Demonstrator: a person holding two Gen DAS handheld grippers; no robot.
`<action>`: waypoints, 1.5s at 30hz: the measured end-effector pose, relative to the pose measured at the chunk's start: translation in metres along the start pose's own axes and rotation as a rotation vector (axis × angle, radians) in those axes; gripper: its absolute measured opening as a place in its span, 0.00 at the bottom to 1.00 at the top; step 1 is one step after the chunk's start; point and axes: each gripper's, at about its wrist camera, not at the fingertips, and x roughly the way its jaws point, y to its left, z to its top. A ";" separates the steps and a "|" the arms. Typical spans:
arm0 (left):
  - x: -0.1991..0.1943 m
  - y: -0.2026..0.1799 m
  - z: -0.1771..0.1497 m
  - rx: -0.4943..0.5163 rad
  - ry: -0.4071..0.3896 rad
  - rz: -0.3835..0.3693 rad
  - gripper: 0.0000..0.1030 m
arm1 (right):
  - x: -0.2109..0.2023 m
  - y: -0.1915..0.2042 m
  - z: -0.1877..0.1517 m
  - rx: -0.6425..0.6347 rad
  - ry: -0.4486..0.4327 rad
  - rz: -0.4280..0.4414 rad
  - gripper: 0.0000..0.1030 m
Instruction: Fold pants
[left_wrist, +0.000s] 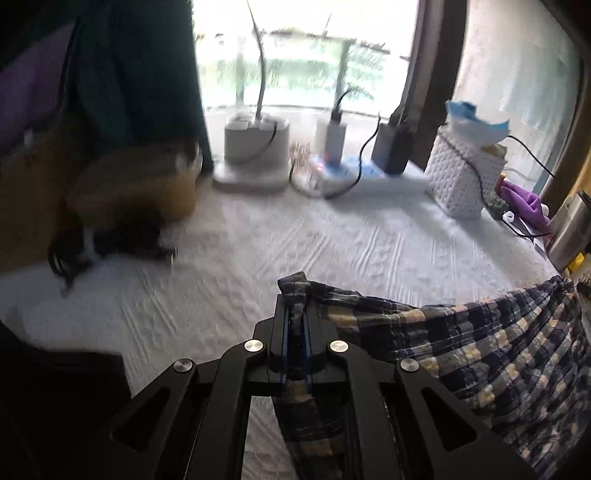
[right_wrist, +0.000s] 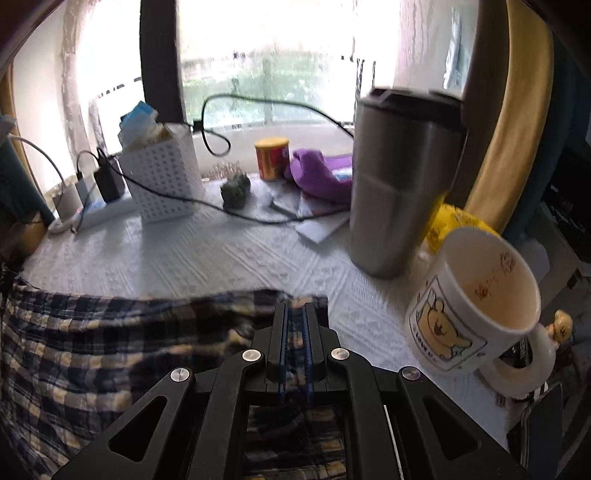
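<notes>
The pants (left_wrist: 498, 350) are navy, white and yellow plaid. They hang stretched between my two grippers above a white textured tablecloth (left_wrist: 295, 243). My left gripper (left_wrist: 295, 306) is shut on one top corner of the pants, with cloth bunched between its fingers and hanging below. My right gripper (right_wrist: 295, 310) is shut on the other top corner; the pants (right_wrist: 92, 343) spread out to its left.
Near the right gripper stand a steel tumbler (right_wrist: 402, 184) and a white bear mug (right_wrist: 476, 306). At the back are a white perforated basket (right_wrist: 166, 181), chargers with cables (left_wrist: 255, 147), a purple cloth (right_wrist: 317, 173) and a red can (right_wrist: 271, 157). A brown box (left_wrist: 136, 184) sits back left.
</notes>
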 end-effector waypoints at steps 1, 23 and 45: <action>-0.001 0.001 -0.003 -0.003 0.008 0.006 0.15 | 0.001 -0.001 -0.003 0.001 0.010 0.002 0.08; -0.084 -0.028 -0.118 0.051 0.150 -0.148 0.49 | -0.041 -0.016 -0.046 0.044 -0.001 0.047 0.94; -0.109 0.002 -0.133 0.029 -0.008 -0.017 0.03 | -0.102 -0.032 -0.108 0.089 -0.045 0.001 0.94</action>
